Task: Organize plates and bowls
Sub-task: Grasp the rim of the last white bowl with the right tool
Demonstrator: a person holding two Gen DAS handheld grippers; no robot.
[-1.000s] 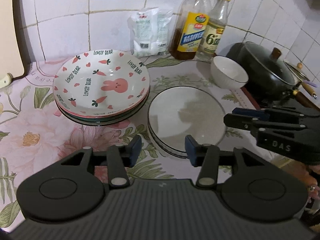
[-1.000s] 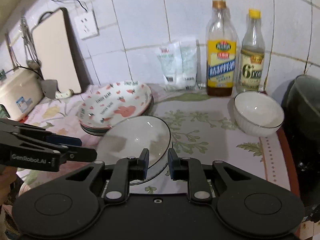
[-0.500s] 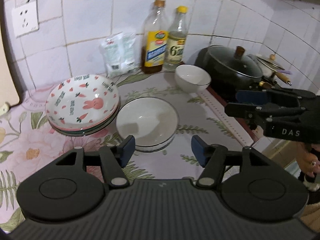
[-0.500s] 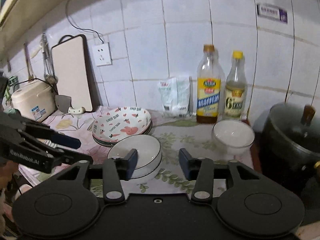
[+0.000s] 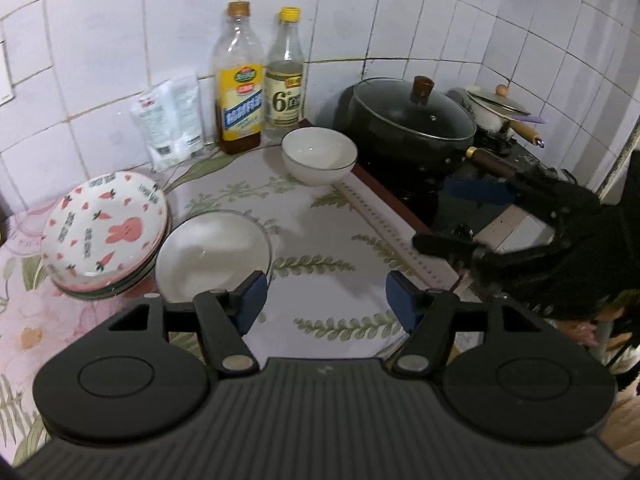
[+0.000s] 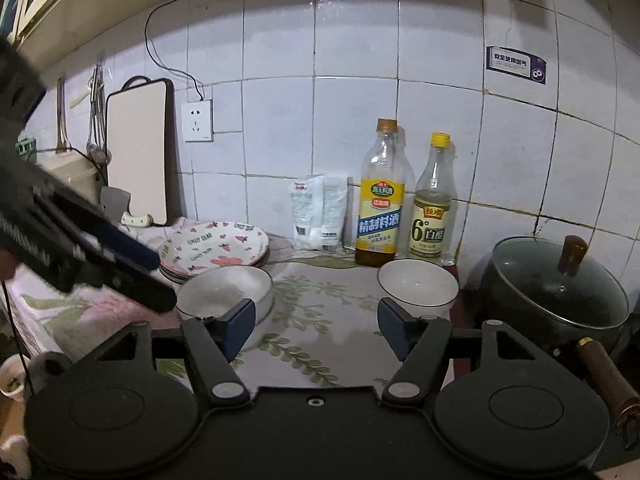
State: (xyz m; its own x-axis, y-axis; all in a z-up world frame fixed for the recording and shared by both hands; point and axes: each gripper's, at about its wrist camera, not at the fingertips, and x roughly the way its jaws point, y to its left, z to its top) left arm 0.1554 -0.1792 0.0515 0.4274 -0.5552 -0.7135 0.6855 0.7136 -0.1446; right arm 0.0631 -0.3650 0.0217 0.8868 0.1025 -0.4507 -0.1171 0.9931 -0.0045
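A stack of plates topped by a bunny-and-carrot plate (image 5: 104, 232) (image 6: 216, 246) sits at the left of the floral counter. Touching it on the right are stacked white bowls with dark rims (image 5: 214, 254) (image 6: 226, 288). A single white bowl (image 5: 319, 156) (image 6: 418, 284) stands apart near the bottles. My left gripper (image 5: 326, 300) hovers above the counter, jaws opening, nothing between them. My right gripper (image 6: 316, 326) is also back from the bowls, jaws opening and empty. Each gripper shows in the other's view: the right gripper (image 5: 436, 216), the left gripper (image 6: 164, 282).
Two bottles (image 5: 240, 80) (image 5: 285, 76) and a white bag (image 5: 170, 124) line the tiled wall. A black lidded pot (image 5: 412, 120) and a small pot (image 5: 494, 108) stand on the stove at right. A cutting board (image 6: 138, 152) and a socket (image 6: 197, 120) are at far left.
Both grippers have drawn back and upward from the stacked white bowls, which look smaller now. The right gripper's jaws went from shut to wide apart; the left's widened.
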